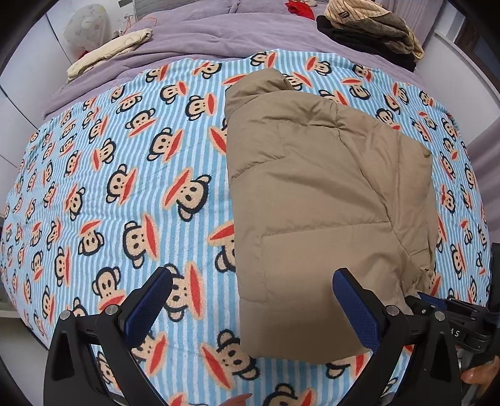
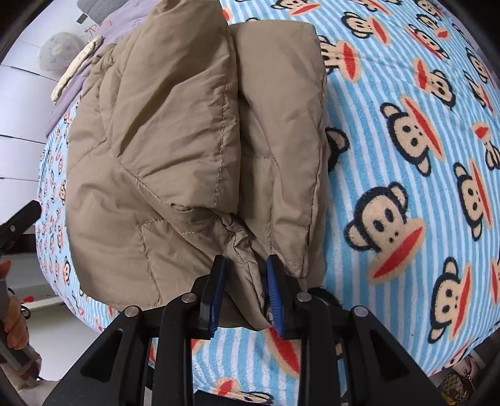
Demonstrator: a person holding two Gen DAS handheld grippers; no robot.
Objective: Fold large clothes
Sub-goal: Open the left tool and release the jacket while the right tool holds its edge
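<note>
A tan quilted jacket (image 1: pixel 315 187) lies folded into a thick block on the blue striped monkey-print blanket (image 1: pixel 125 187). My left gripper (image 1: pixel 253 273) hangs open above the jacket's near left edge, one finger over the blanket and the other over the tan fabric, with nothing gripped. In the right wrist view the jacket (image 2: pixel 175 134) fills the middle, a sleeve folded over its top. My right gripper (image 2: pixel 245 268) is shut on a bunched cuff or hem at the jacket's near edge; the fabric fills the narrow gap between the blue pads. The right gripper (image 1: pixel 443 312) also shows beside the jacket.
A purple quilt (image 1: pixel 200 34) covers the far end of the bed. On it lie a cream garment (image 1: pixel 109 51), a red item (image 1: pixel 300 7) and a pile of dark and striped clothes (image 1: pixel 372 28). A hand (image 2: pixel 14 315) shows at the left edge. Blanket spreads wide at the right (image 2: pixel 406 156).
</note>
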